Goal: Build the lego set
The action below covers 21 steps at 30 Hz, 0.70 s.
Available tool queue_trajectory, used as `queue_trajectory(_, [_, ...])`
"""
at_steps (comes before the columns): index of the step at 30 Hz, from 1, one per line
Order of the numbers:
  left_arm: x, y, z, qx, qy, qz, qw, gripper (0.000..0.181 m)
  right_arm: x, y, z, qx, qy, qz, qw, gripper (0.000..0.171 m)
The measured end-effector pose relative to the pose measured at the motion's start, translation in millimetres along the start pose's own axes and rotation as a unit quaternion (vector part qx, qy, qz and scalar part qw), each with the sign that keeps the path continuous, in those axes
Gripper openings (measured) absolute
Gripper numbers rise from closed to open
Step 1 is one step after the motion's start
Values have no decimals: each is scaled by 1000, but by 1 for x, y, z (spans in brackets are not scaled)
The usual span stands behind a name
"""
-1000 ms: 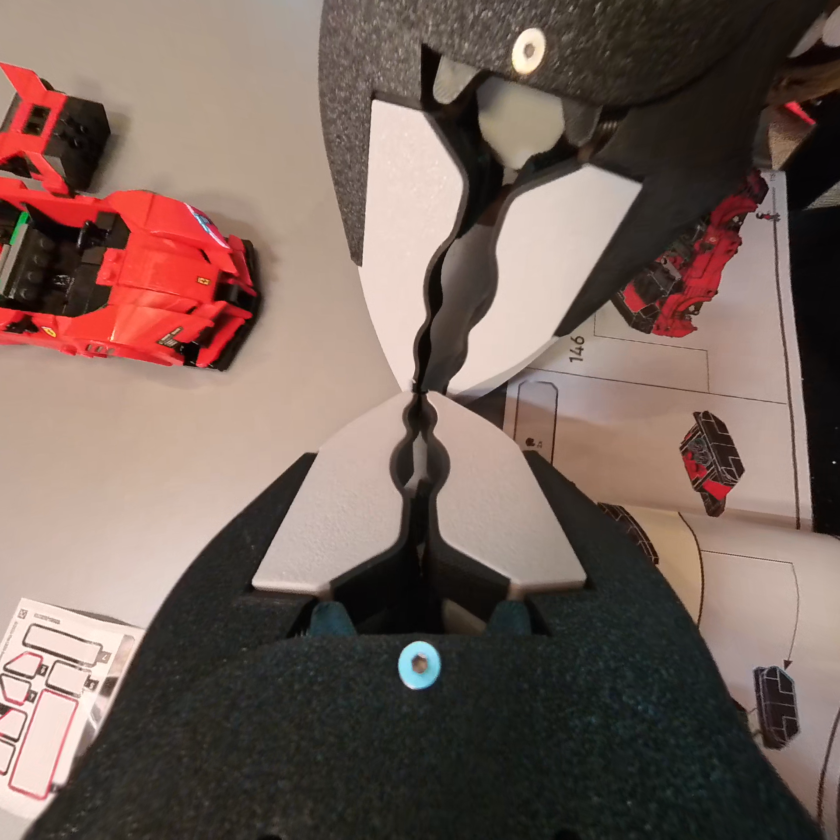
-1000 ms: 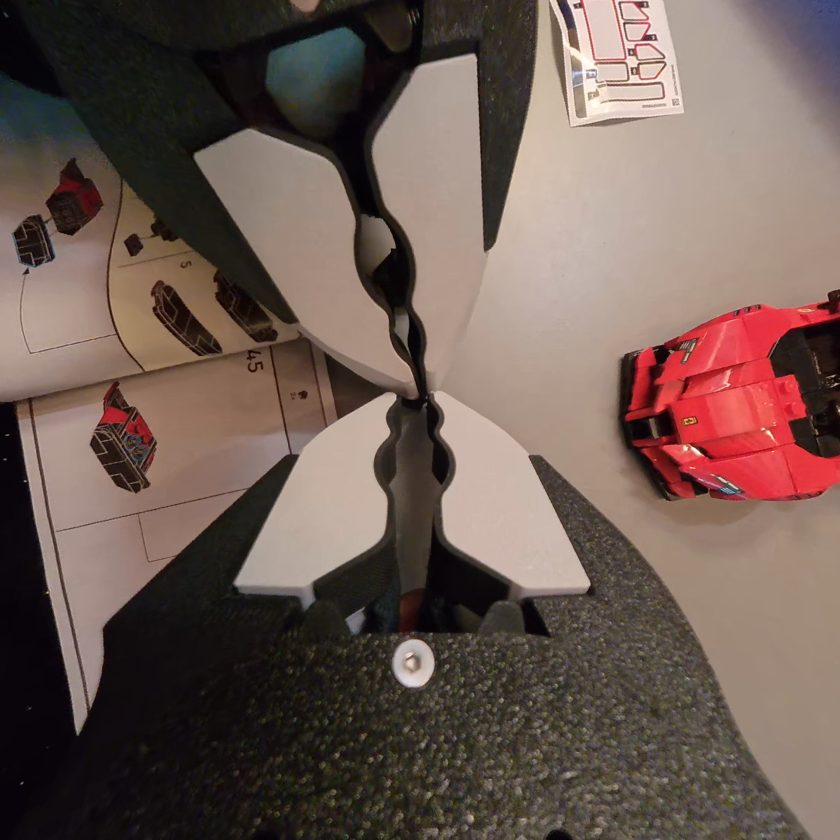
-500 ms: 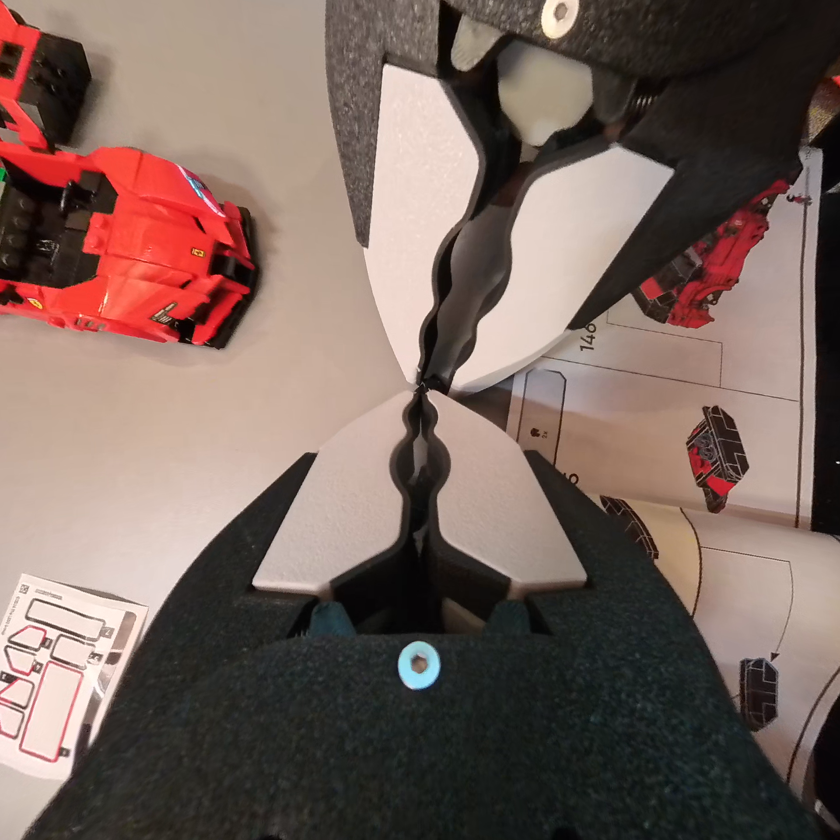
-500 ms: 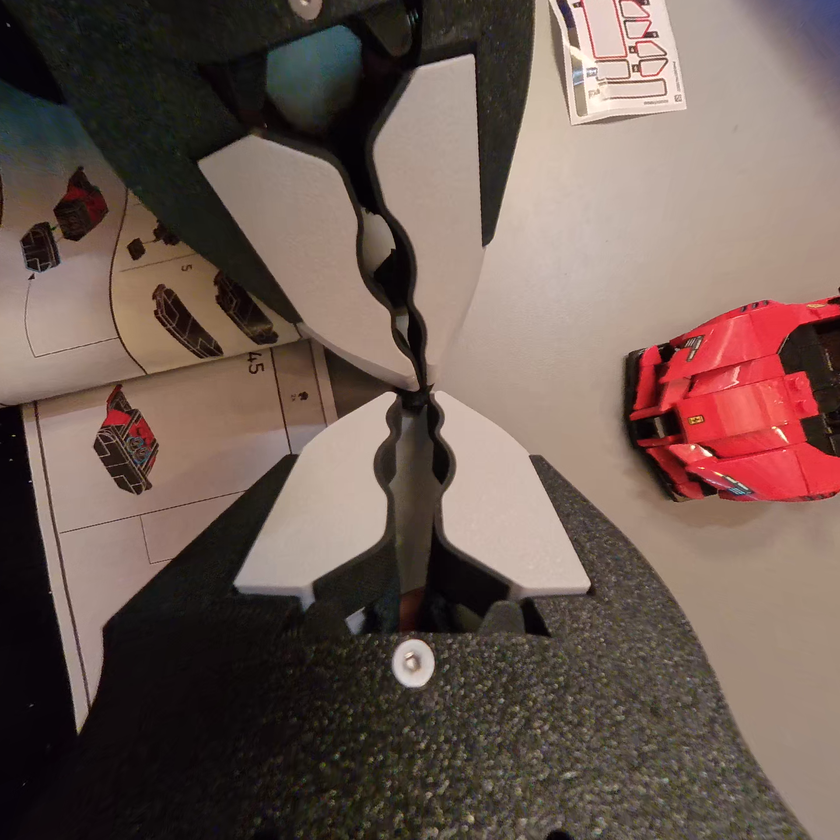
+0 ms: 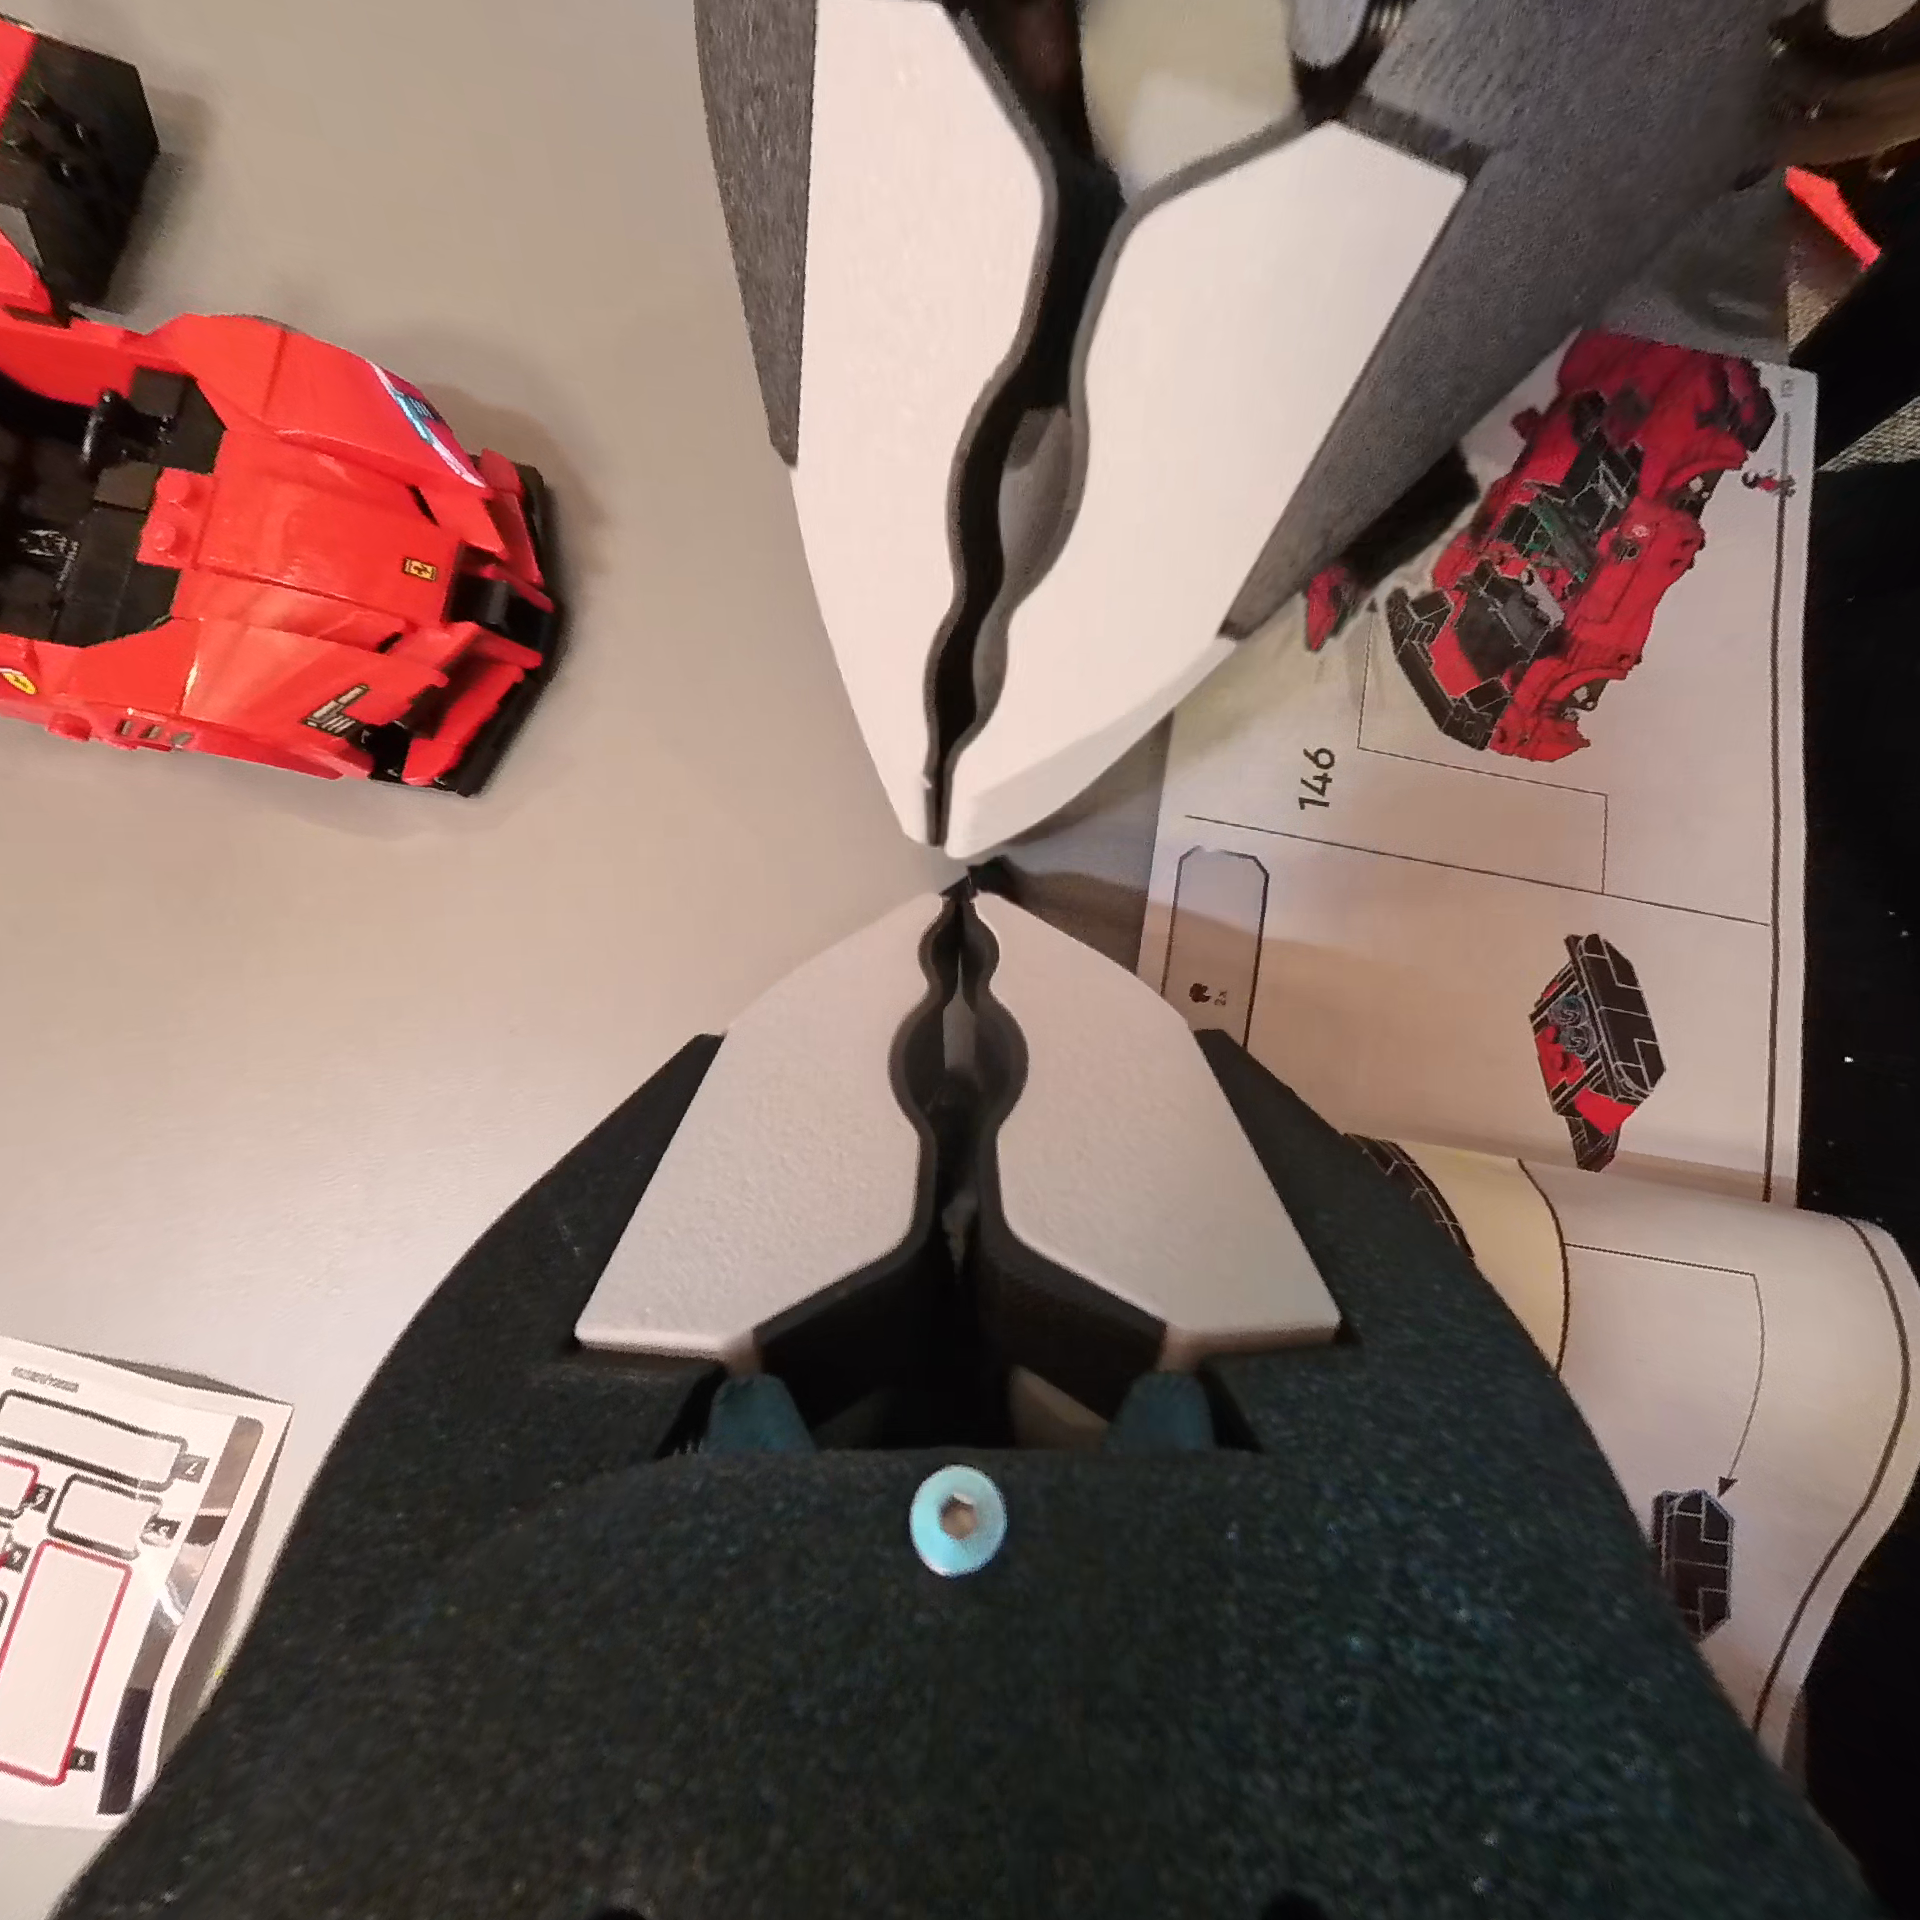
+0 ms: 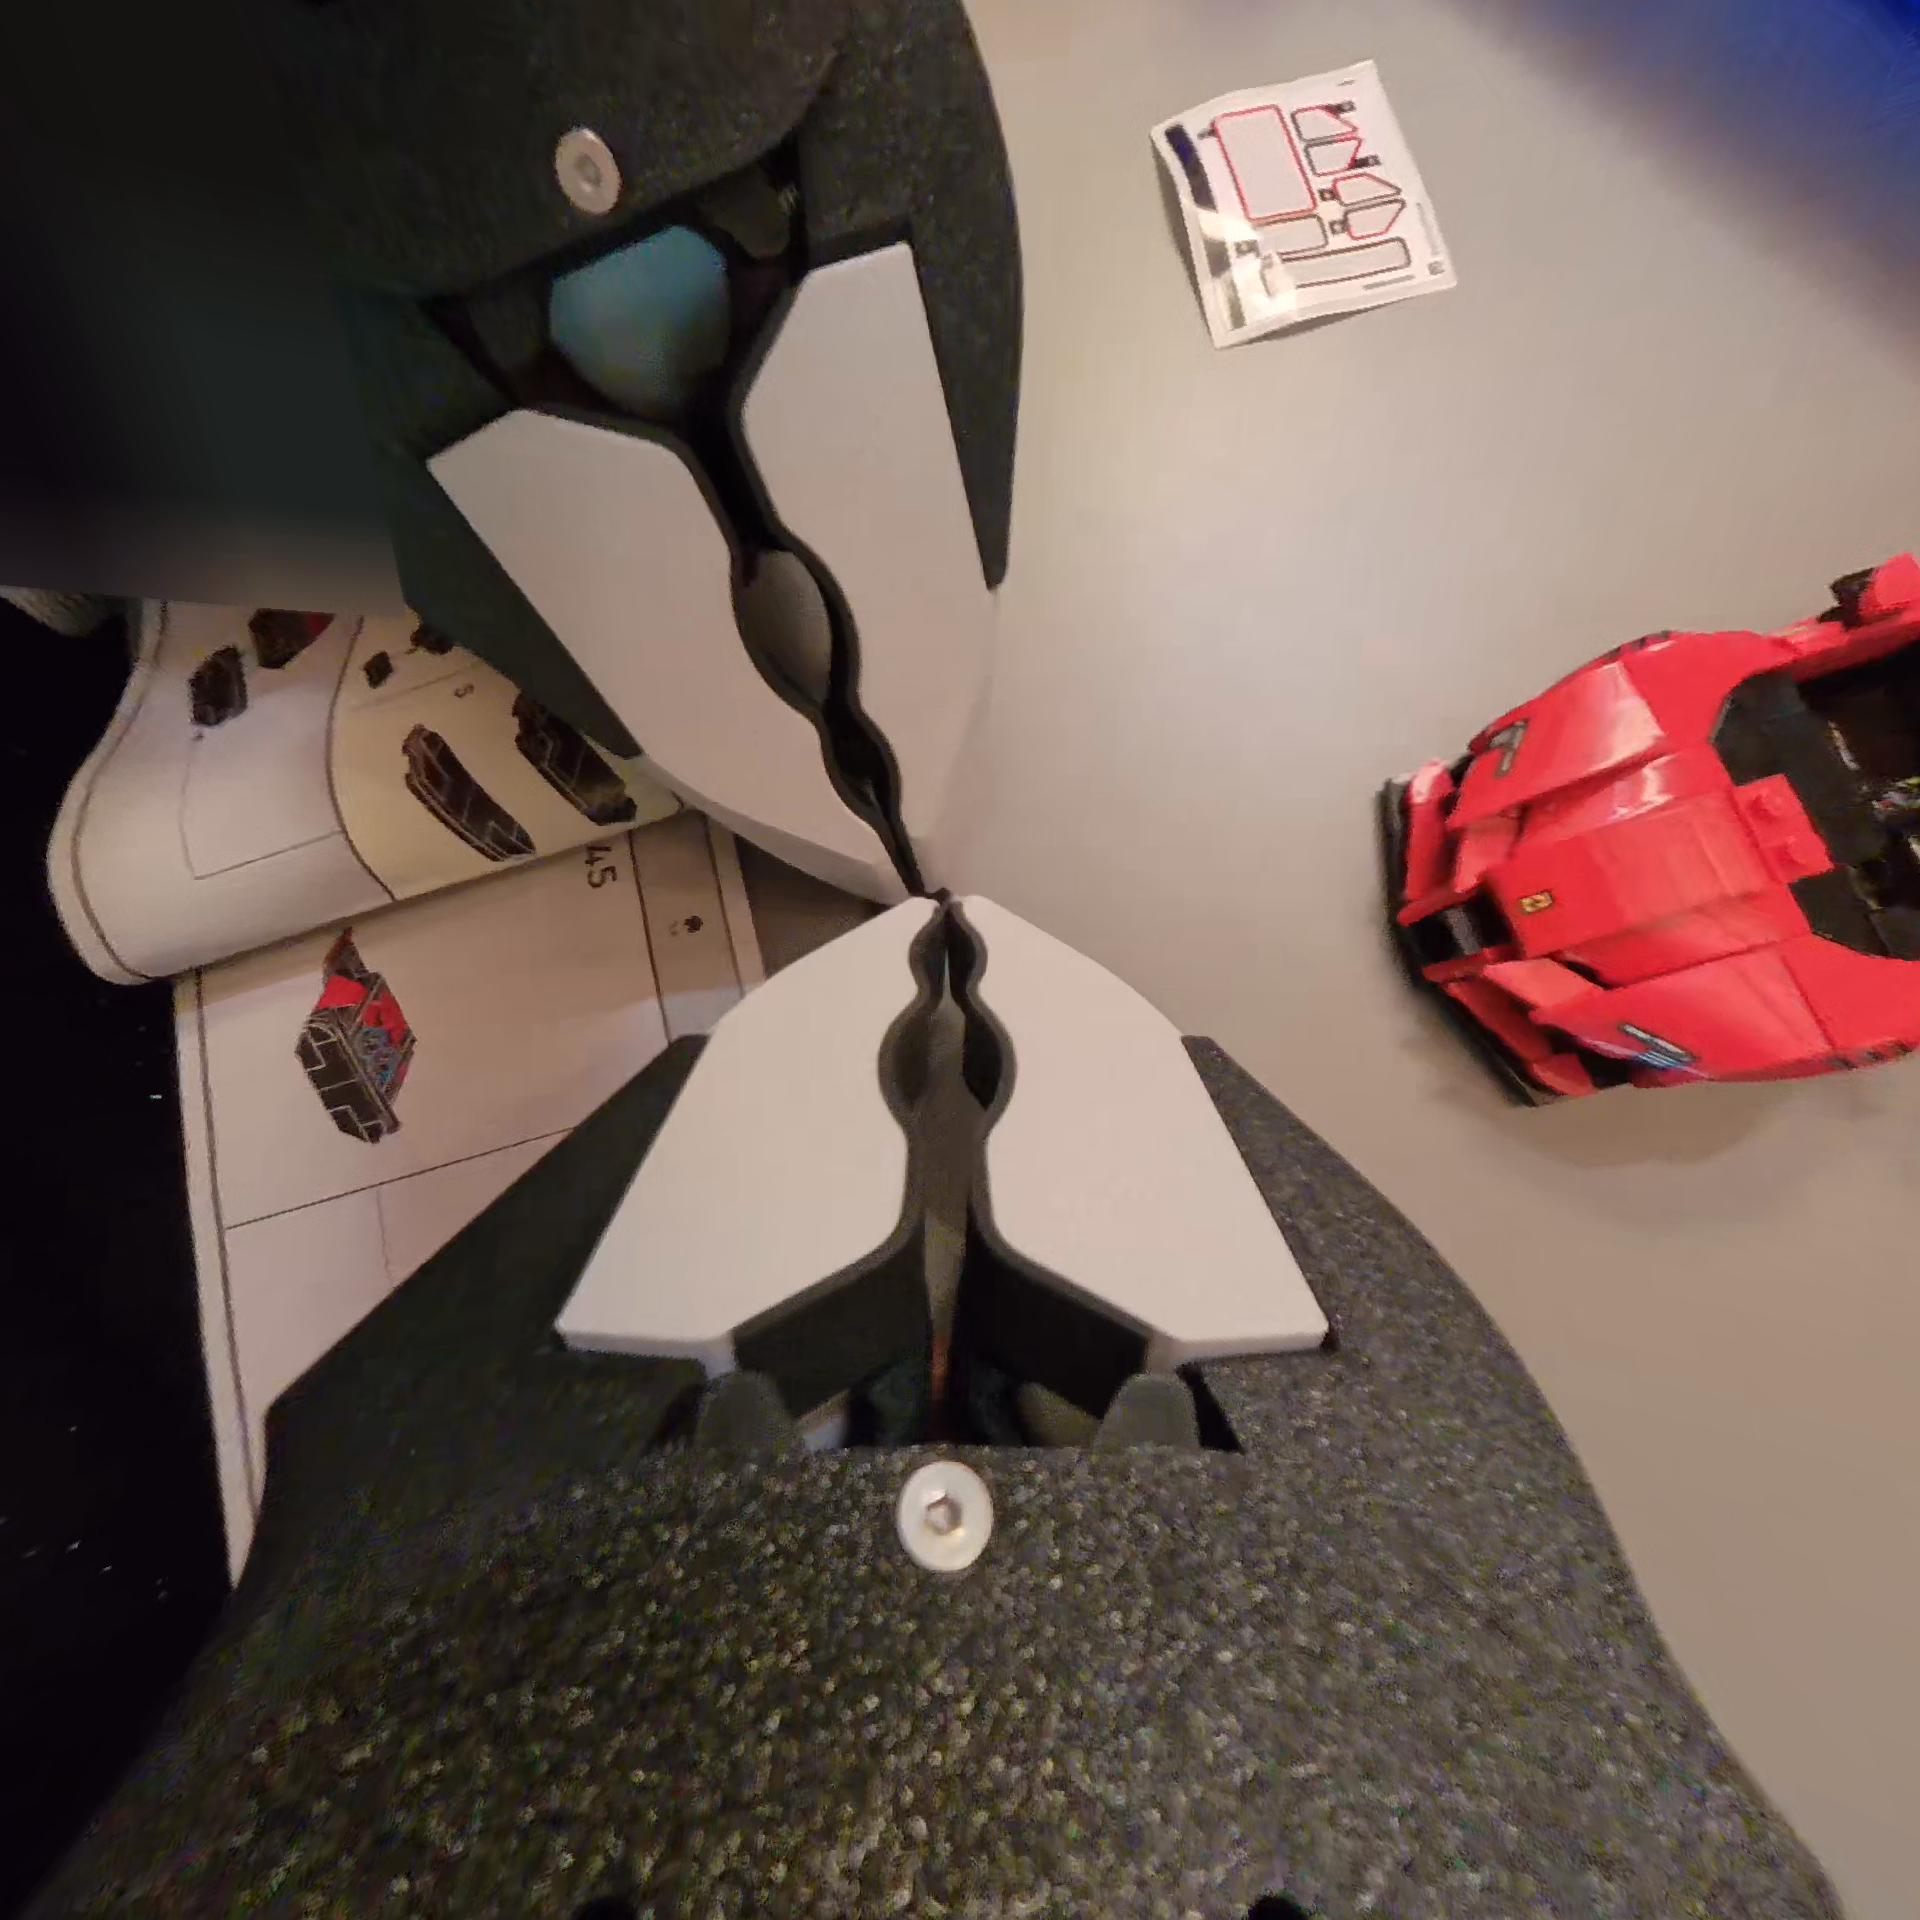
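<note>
The sticker sheet lies at the table's near-left edge, the red car toward the far left. Mid-table, the left gripper and right gripper meet tip to tip, both pinched tight on something tiny, likely a sticker. The manual lies at the right. Next: carry it to the car and place it precisely.

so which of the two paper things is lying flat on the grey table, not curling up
The small sticker sheet, a single flat leaf off near the red car. The open instruction booklet beside the jaws has one page curling up.
</note>
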<state>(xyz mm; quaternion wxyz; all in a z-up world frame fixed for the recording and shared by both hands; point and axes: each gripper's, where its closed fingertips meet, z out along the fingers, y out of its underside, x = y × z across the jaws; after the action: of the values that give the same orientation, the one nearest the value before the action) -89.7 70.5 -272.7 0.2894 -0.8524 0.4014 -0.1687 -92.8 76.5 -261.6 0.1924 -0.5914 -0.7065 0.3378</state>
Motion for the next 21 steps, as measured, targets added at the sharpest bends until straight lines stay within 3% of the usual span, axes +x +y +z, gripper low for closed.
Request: queue_trajectory(21, [1, 1, 1, 1, -4, -4, 1000, 0, -8, 8, 7, -64, 7, -22, 998, 1])
